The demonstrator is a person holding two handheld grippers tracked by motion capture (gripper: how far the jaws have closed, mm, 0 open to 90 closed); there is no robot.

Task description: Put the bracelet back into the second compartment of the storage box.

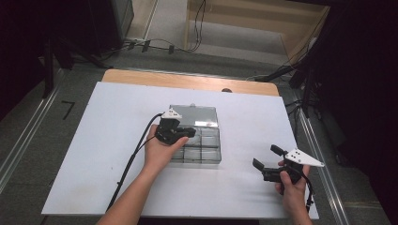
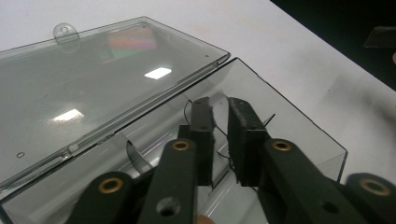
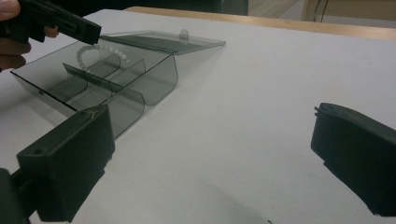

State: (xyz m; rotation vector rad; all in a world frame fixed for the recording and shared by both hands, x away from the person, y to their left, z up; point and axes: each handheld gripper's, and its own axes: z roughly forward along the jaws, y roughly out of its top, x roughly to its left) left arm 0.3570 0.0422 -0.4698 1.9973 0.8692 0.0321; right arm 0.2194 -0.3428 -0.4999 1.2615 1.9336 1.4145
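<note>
Left gripper view: clear organizer box (image 2: 289,121), no legible txt.

A clear plastic compartment box (image 1: 202,143) lies near the middle of the white table (image 1: 112,140), its lid (image 1: 193,116) swung open and lying flat on the far side. The left gripper (image 1: 187,133), held in the person's left hand (image 1: 159,152), reaches over the box's near-left compartments. The right gripper (image 1: 265,157) rests well apart on the table at the lower right, its jaws spread wide and nothing between them.
</note>
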